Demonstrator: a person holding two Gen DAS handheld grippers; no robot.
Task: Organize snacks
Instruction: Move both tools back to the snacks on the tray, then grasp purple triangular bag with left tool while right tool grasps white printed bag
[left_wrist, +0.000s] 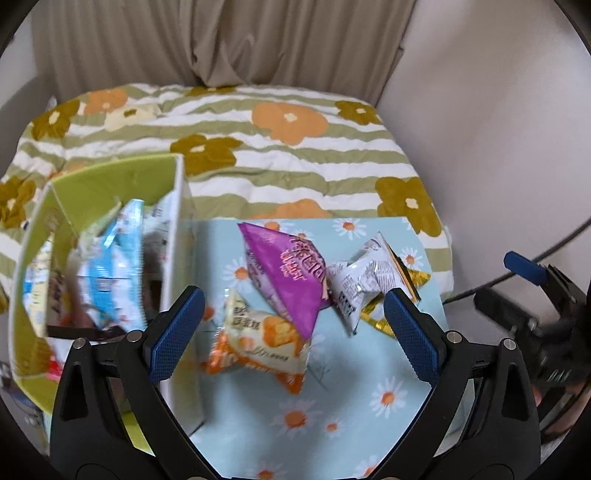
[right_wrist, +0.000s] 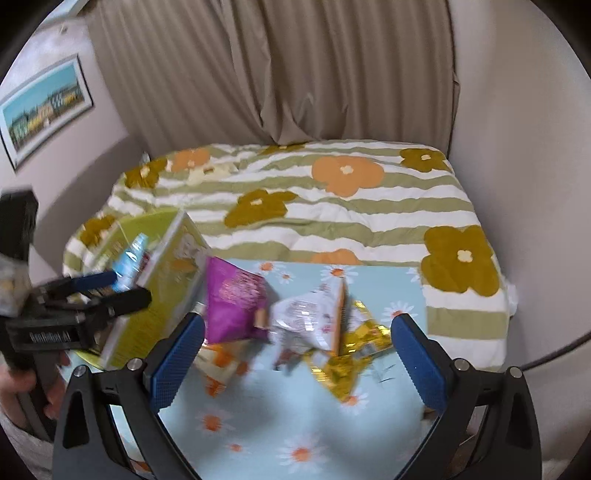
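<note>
Loose snack packets (left_wrist: 284, 280) on mat (left_wrist: 332, 406), right of box (left_wrist: 173, 236).

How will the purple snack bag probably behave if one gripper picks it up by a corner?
The purple snack bag looks puffed and creased, so it is probably light and would crumple under the pads. Its glossy film may be slippery. It overlaps the orange packet, which might shift with it.

Green-lined box (left_wrist: 99, 177), left of frame, open top, tilted; holds a blue-and-white packet (left_wrist: 110, 266) upright among other blurred wrappers. Centre of frame, on the daisy-print mat: purple packet (left_wrist: 284, 273), puffed, tilted, its lower corner overlapping an orange-and-cream packet (left_wrist: 255, 339) lying below it. Just right, touching the purple one, a white printed packet (left_wrist: 358, 280), crumpled, resting over a gold foil packet (left_wrist: 391, 314).
</note>
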